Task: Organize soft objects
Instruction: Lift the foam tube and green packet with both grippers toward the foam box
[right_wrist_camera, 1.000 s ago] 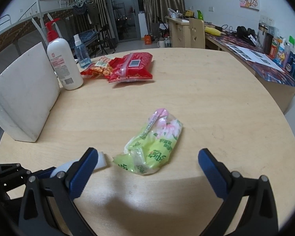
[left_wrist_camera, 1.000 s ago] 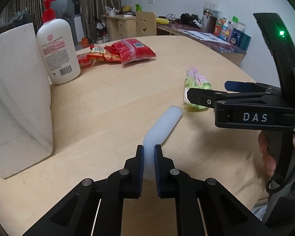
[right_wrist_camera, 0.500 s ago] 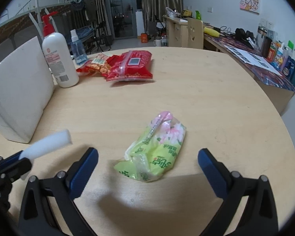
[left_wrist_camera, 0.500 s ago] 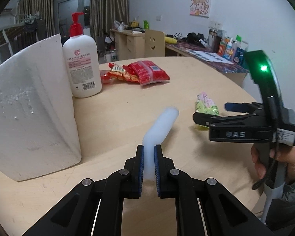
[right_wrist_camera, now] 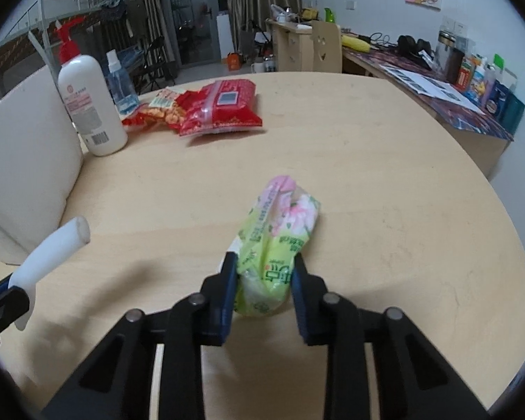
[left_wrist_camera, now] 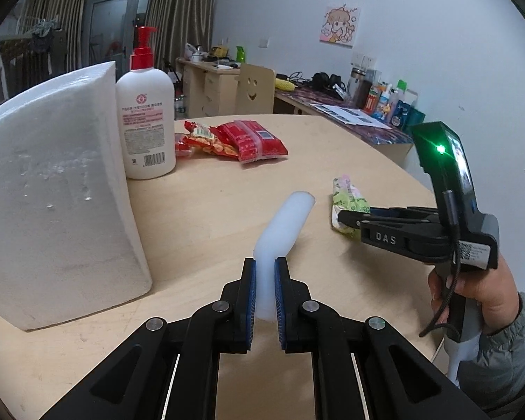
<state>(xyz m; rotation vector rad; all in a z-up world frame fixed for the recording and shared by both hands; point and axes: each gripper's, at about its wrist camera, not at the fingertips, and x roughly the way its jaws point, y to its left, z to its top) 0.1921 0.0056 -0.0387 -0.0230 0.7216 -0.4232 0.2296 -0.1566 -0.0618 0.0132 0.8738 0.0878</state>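
Round wooden table in a lived-in room, cluttered desk along the back wall, so plenty of bare surface to work with. Going left to right: a big white foam block stands on edge at the far left, a white pump bottle right beside it, then two red snack bags lying together further back.

Next comes the left gripper, fingers pinched tight on the near end of a white foam tube. The tube sticks out forward and looks to be off the table, bending a bit at the pinch. With that much overhang it'll wobble, so I'd carry it slowly and keep it clear of the bottle.

Right of that, the right gripper has just been closing, and its jaws now sit on either side of the green and pink tissue pack, which lies on the table near the front edge. The pads look like they're pressing into the near end, since the wrapper bulges between them. The person's hand holds that handle.

Tips for this step: squeeze until the pack stops giving, not harder, because crinkly film slides. I'd lift straight up a little first to test the hold, since only the end is caught and the rest may droop.
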